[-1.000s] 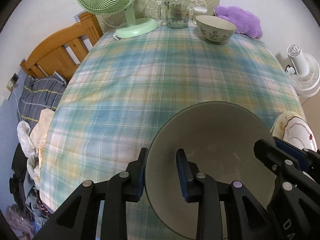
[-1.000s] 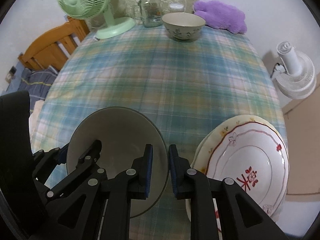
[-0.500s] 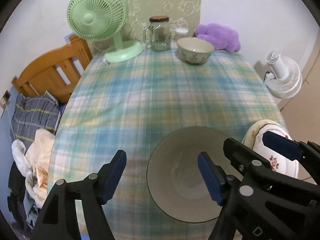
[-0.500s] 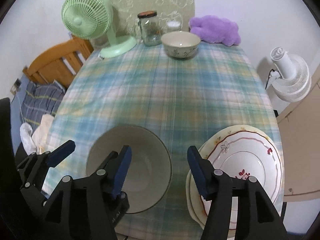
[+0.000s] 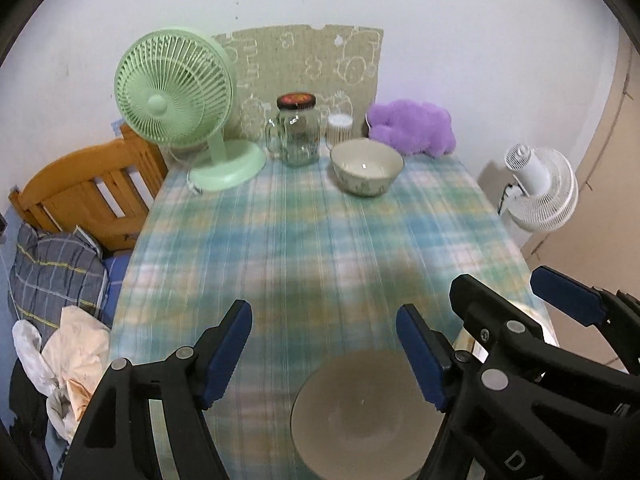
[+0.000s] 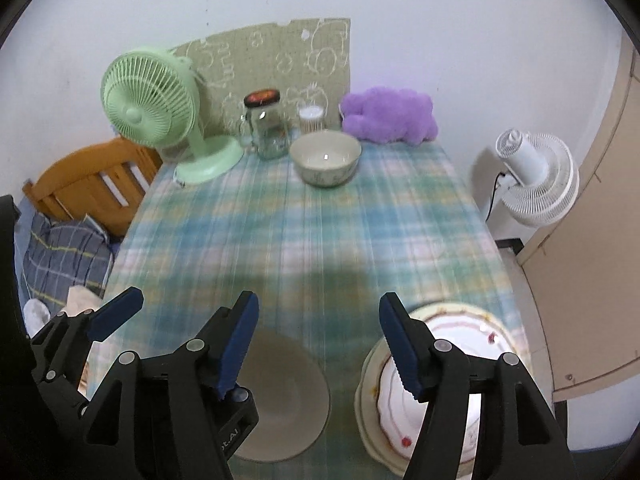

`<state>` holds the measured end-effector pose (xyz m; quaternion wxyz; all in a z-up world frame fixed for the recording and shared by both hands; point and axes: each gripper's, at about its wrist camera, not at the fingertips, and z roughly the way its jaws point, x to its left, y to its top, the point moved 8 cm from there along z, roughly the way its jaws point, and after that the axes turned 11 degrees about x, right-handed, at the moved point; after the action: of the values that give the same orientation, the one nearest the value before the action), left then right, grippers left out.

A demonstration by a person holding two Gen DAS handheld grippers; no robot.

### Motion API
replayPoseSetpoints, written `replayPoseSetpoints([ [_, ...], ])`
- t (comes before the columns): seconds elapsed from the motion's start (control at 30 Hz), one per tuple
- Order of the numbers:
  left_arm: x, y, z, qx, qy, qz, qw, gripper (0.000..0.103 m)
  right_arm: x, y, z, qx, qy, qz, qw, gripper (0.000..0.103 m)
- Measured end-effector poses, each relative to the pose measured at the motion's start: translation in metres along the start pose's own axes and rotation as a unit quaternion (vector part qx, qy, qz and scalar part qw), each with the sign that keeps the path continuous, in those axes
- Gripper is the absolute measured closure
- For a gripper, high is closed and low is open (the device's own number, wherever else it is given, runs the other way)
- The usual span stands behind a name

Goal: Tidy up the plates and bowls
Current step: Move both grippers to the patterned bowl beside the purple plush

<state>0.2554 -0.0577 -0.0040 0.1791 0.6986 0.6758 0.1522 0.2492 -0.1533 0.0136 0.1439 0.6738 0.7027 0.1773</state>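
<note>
— While both claws hang over the near end of the table, what do they grip?
— Nothing. The left gripper (image 5: pixel 324 354) has its blue pads spread wide, and only plaid tablecloth (image 5: pixel 320 240) and the far rim of the grey bowl (image 5: pixel 360 416) show between them. The right gripper (image 6: pixel 318 344) is likewise released; its jaws have just been opening, and no pad presses on anything.
— So where does that bowl sit?
— Upright on the cloth at the near edge, below and between the two tools, free of both. Just to its right lies the stack of plates (image 6: pixel 460 328), the top one white with a red rim line and small red marks.
— And farther out?
— At the far end stands a second, cream bowl with a floral pattern (image 5: pixel 366 168), well apart from the grey one. Behind it are a lidded glass jar mug (image 5: pixel 296 130), a mint-green desk fan (image 5: pixel 176 96) and a purple plush toy (image 5: pixel 412 128) against the wall. A white fan (image 5: pixel 540 188) stands off the table to the right, a wooden bed frame (image 5: pixel 80 188) to the left.
</note>
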Motion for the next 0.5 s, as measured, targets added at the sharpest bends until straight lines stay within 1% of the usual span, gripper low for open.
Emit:
replayPoseSetpoints([
  [0.1, -0.006, 0.014, 0.001, -0.007, 0.006, -0.001, 1.0000, 0.027, -0.008, 0.015, 0.002, -0.008, 0.000, 0.004, 1.000, 0.031],
  [0.23, -0.015, 0.037, 0.008, -0.010, 0.020, -0.010, 0.9997, 0.027, -0.020, 0.039, 0.009, -0.012, 0.010, -0.001, 1.000, 0.031],
  [0.5, -0.028, 0.082, 0.030, -0.014, 0.042, -0.043, 0.9981, 0.027, -0.039, 0.096, 0.031, -0.013, 0.029, -0.038, 0.999, 0.031],
])
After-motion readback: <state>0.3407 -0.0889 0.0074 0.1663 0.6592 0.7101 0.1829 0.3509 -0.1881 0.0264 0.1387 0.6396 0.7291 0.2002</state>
